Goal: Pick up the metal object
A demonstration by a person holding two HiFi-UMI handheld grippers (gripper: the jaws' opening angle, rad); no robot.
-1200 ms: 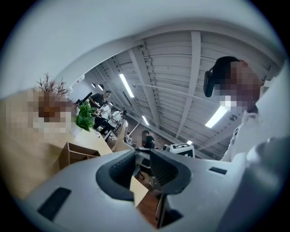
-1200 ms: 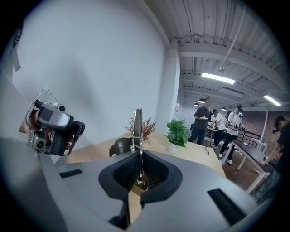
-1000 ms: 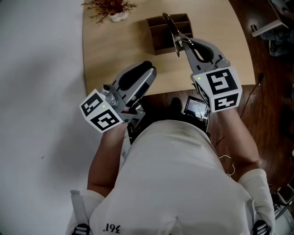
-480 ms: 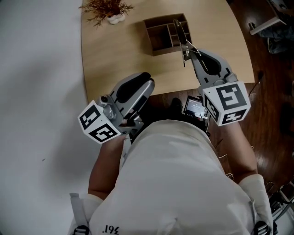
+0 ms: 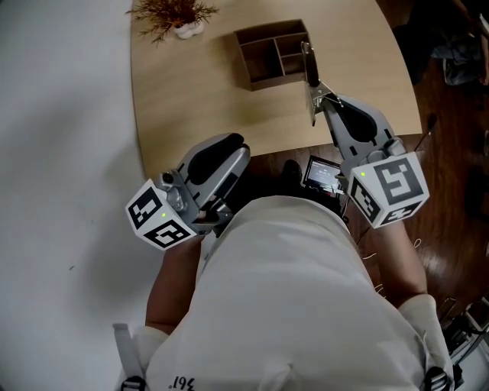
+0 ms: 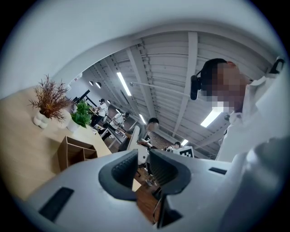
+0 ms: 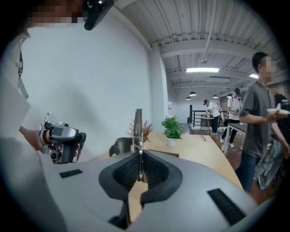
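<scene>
The metal object is a thin steel strip with a small spring and a dark end. It stands upright between the jaws of my right gripper, which is shut on it above the table's right part, just right of the wooden organizer box. In the right gripper view the metal object rises straight out of the right gripper. My left gripper hovers at the table's near edge, open. A narrow gap shows between the pads of the left gripper, with nothing in it.
The light wooden table carries a dried plant in a white pot at its far left. A small screen device sits at the person's waist. Dark floor lies to the right. People stand in the background.
The right gripper carried the metal object from over the organizer box to the right and nearer the person. The left gripper drifted slightly left and back.
</scene>
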